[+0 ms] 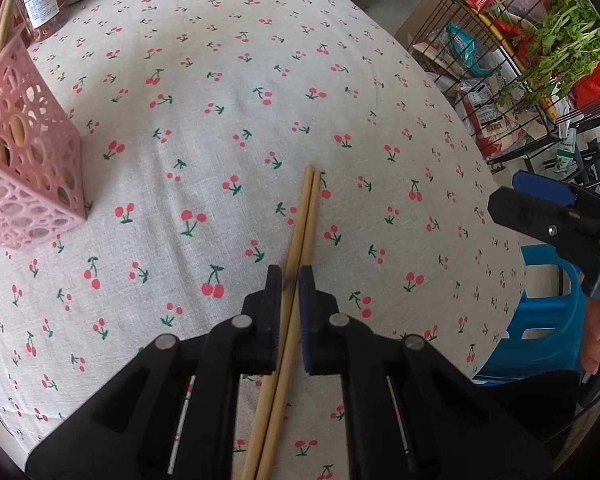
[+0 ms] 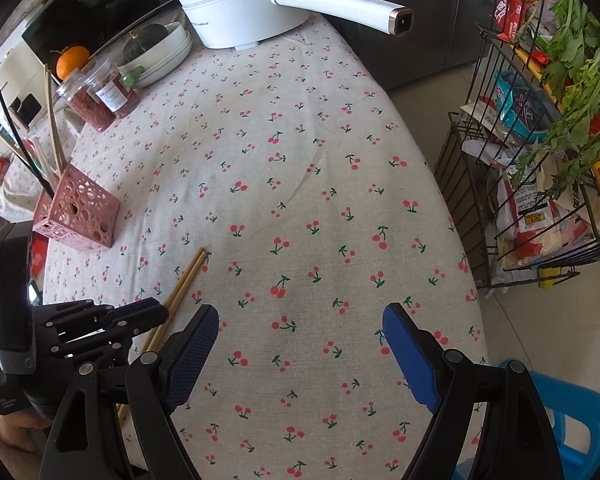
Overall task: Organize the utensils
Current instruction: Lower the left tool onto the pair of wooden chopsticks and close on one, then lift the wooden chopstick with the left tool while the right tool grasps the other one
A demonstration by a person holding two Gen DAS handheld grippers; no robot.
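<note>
Chopsticks (image 1: 300,236), a wooden pair lying side by side on the cherry-print tablecloth (image 1: 228,80), run straight between the fingers of the left gripper (image 1: 289,280), whose jaws stand narrowly parted on either side of the sticks; the pads look near the wood, but I cannot tell whether they are pressing it yet. From the right wrist view the same pair (image 2: 184,280) slants across the near left part of the table, with the left gripper (image 2: 156,314) low over its nearer half. The pink perforated utensil holder (image 2: 78,214) stands a little beyond the far tips, off to the left, already bristling with other chopsticks, and that looks like where this pair belongs. The right gripper (image 2: 300,322) hangs spread wide over bare cloth, well apart from the sticks and carrying nothing. Farther back sit jars of red spice (image 2: 100,100), stacked white bowls (image 2: 168,50) and a white electric pot (image 2: 244,4). The risk, as I judge it, is that two round sticks squeezed together may roll over one another, so one slips free or the pair scissors apart on the lift. A grip this far from the tips could also let the front ends droop and snag the holder's rim.
</note>
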